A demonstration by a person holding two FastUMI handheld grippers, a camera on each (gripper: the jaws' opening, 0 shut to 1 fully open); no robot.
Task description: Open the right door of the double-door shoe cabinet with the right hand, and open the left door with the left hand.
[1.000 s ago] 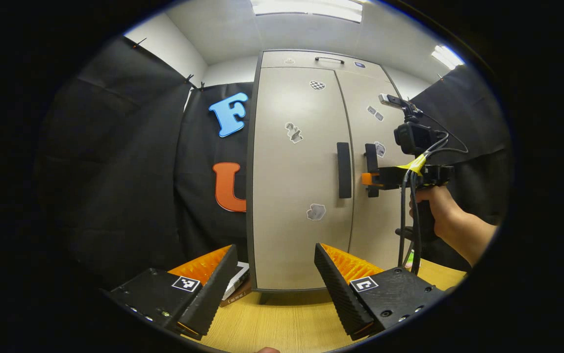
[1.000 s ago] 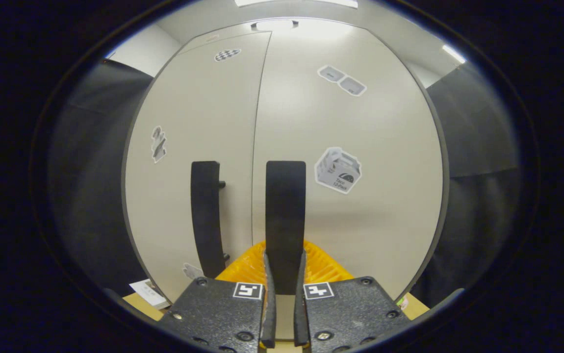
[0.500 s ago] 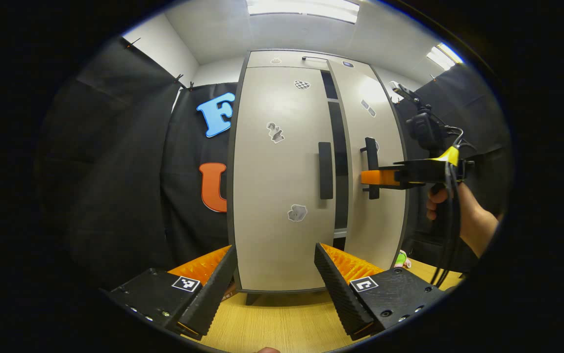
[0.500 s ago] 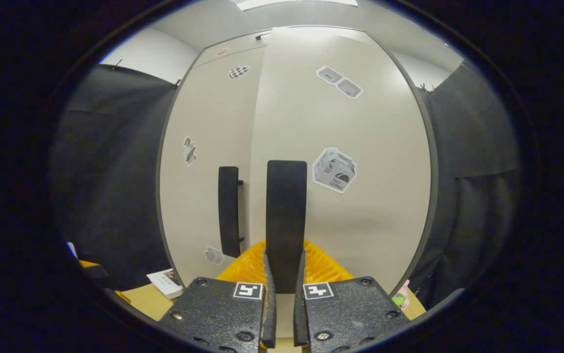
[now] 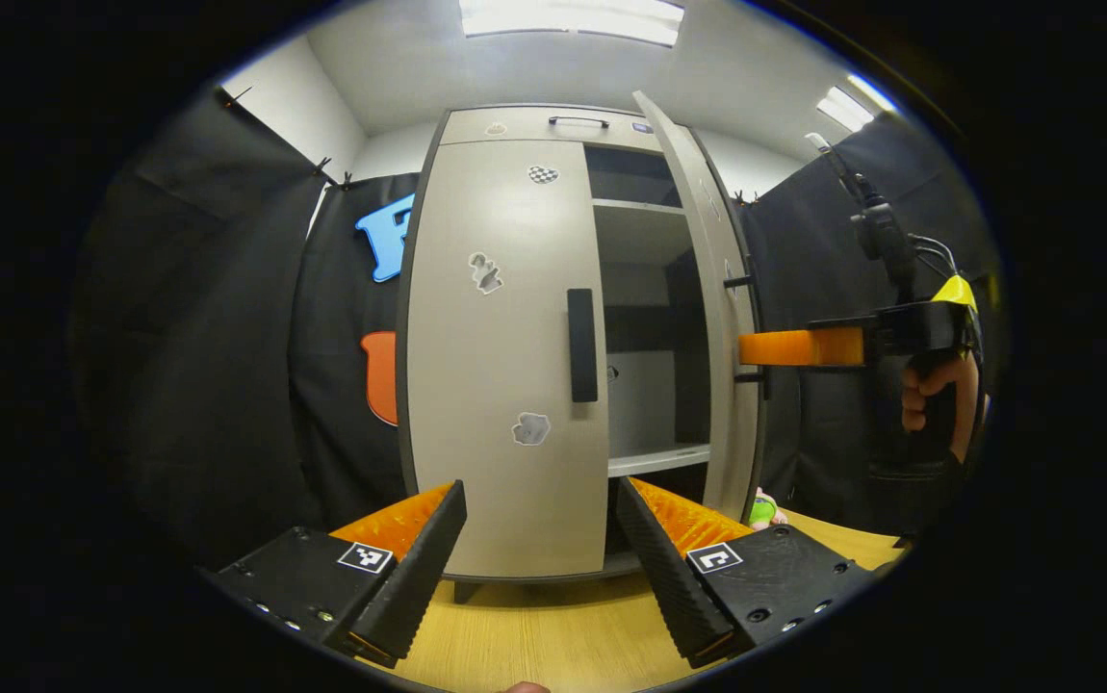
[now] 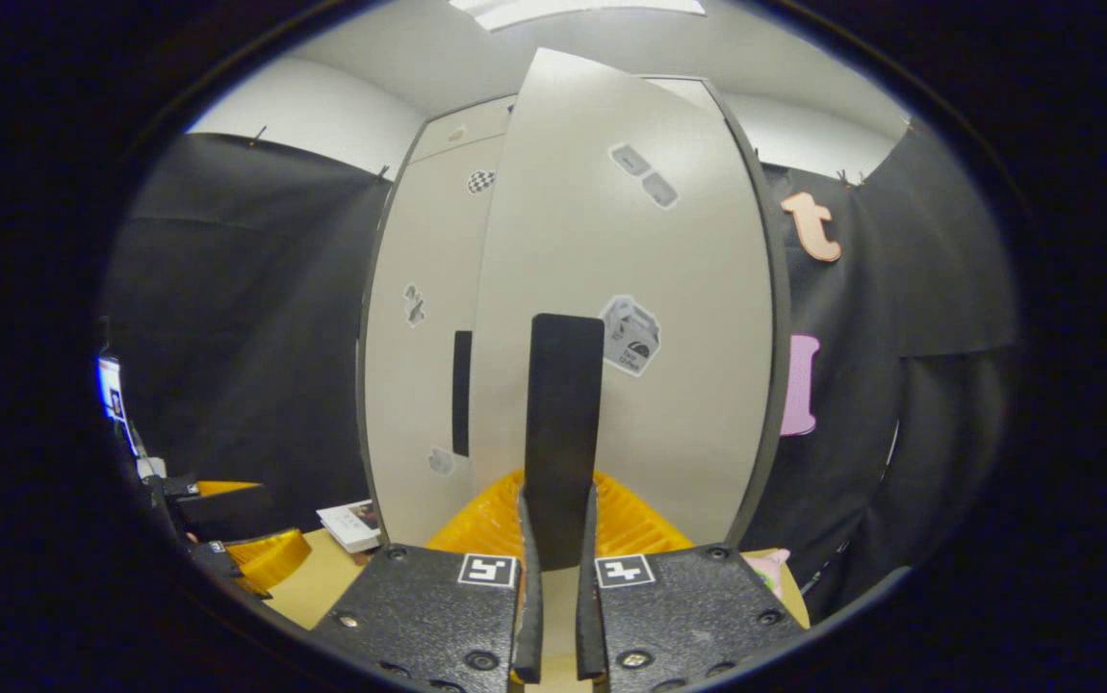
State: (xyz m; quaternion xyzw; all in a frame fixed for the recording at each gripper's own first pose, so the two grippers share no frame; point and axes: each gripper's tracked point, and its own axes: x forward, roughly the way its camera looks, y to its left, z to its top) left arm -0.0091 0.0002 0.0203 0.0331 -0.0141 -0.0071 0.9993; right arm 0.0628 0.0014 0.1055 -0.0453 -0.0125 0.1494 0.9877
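A tall beige shoe cabinet (image 5: pixel 505 385) stands on a wooden tabletop (image 5: pixel 553 635). Its right door (image 6: pixel 630 318) is swung out, showing pale shelves (image 5: pixel 655 460) inside with nothing visible on them. The right gripper (image 6: pixel 553 539) has its fingers closed on that door's dark vertical handle (image 6: pixel 563 423). The left door (image 5: pixel 501 356) is shut, its handle (image 5: pixel 582 345) untouched. The left gripper (image 5: pixel 539 549) hovers in front of it, fingers spread apart and holding nothing.
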